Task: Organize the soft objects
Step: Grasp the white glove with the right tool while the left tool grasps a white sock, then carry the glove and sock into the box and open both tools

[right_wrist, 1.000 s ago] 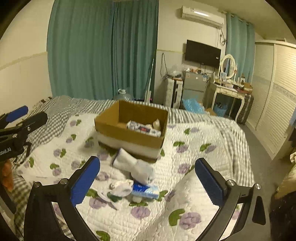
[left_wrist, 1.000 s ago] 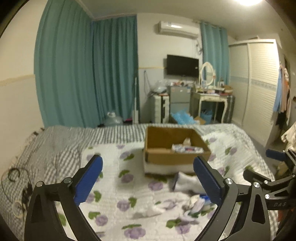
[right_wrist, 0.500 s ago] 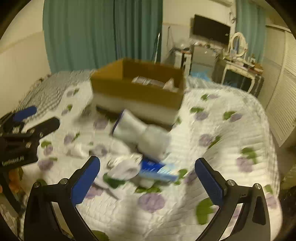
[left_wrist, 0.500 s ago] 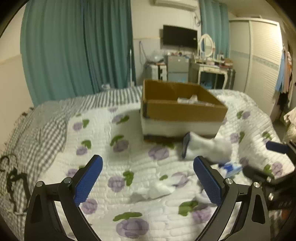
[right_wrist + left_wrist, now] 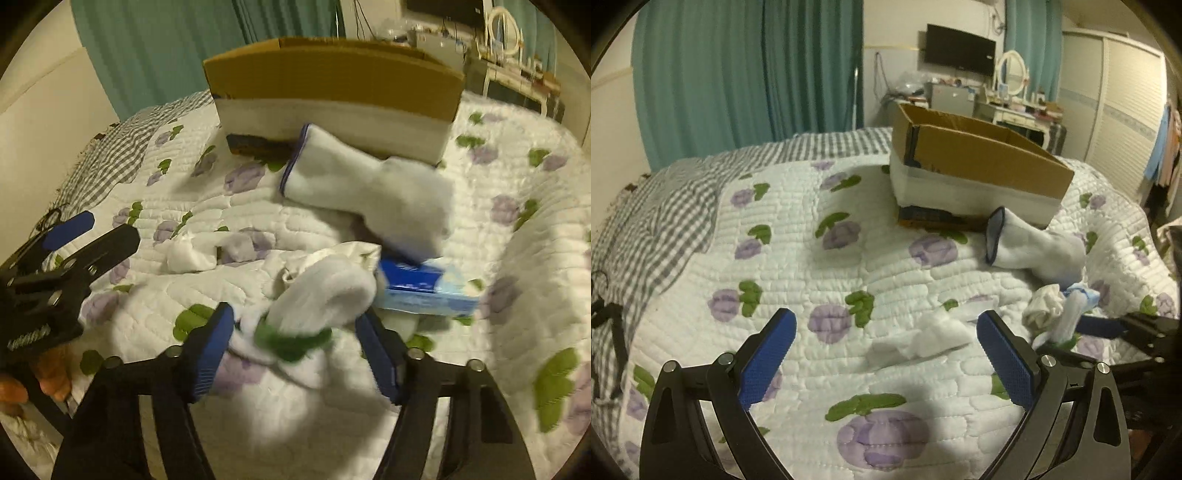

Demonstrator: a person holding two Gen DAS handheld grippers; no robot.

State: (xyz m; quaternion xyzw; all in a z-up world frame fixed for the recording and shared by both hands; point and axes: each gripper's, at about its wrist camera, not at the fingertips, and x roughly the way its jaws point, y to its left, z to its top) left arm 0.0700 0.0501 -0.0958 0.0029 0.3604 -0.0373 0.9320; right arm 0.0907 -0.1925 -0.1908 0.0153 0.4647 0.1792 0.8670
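A cardboard box (image 5: 979,162) (image 5: 332,77) stands on the flowered quilt (image 5: 831,266). A white sock with a blue cuff (image 5: 1030,247) (image 5: 365,184) lies in front of it. My right gripper (image 5: 295,343) is partly closed around a crumpled white sock (image 5: 325,291); its pads sit at the sock's sides, contact is blurred. A blue tissue pack (image 5: 424,291) lies to its right. My left gripper (image 5: 886,347) is open and empty, low over the quilt, just short of a flat white cloth (image 5: 923,339) (image 5: 192,251). The right gripper (image 5: 1108,328) also shows in the left wrist view.
A grey checked blanket (image 5: 665,206) covers the bed's left side. Teal curtains (image 5: 757,74) hang behind. A dressing table (image 5: 1019,107) and wardrobe (image 5: 1123,103) stand beyond the bed at the right. The left gripper (image 5: 62,254) shows at the left of the right wrist view.
Both grippers have moved down and forward toward the soft items. The right gripper's jaws have narrowed around the crumpled white sock. The left gripper stays open.
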